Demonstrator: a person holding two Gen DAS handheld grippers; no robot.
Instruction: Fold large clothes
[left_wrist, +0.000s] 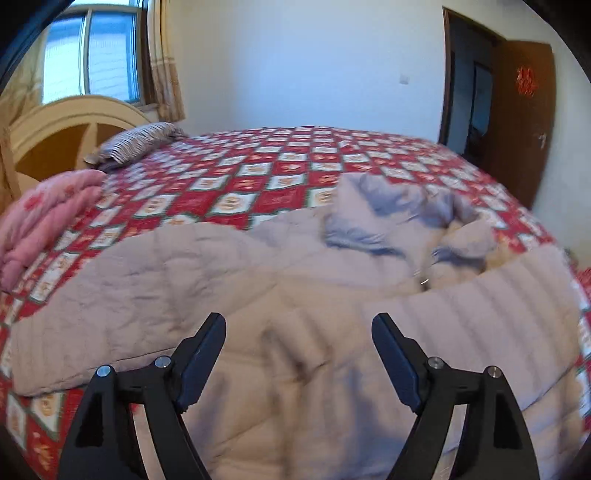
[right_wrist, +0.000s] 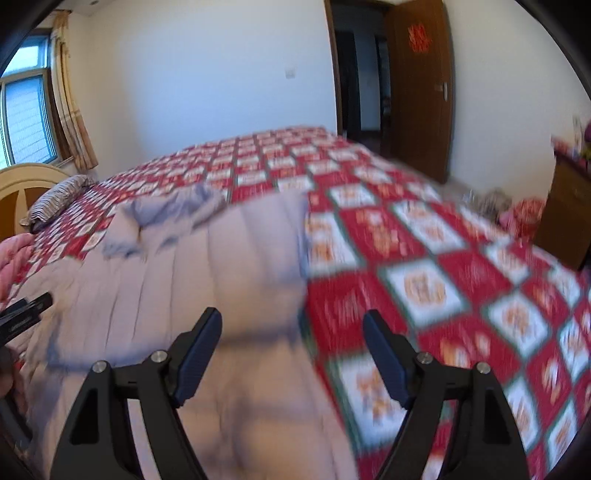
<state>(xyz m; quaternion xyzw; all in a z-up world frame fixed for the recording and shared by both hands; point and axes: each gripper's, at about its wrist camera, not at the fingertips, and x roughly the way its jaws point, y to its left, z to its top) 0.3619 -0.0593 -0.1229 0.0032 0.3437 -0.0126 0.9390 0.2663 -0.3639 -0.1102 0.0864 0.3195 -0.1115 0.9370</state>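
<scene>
Lying across the near side of a bed (left_wrist: 280, 173) in a red patchwork cover, a pale quilted coat (left_wrist: 258, 295) stretches its length left to right, hood bunched at the far edge. The left tool (left_wrist: 299, 354) hovers over the coat's middle, jaws wide and empty; the right tool (right_wrist: 291, 350) hangs above the coat's right-hand edge, equally spread, gripping nothing. That edge, the right tool's nearer reach, looks the likely next fold.
</scene>
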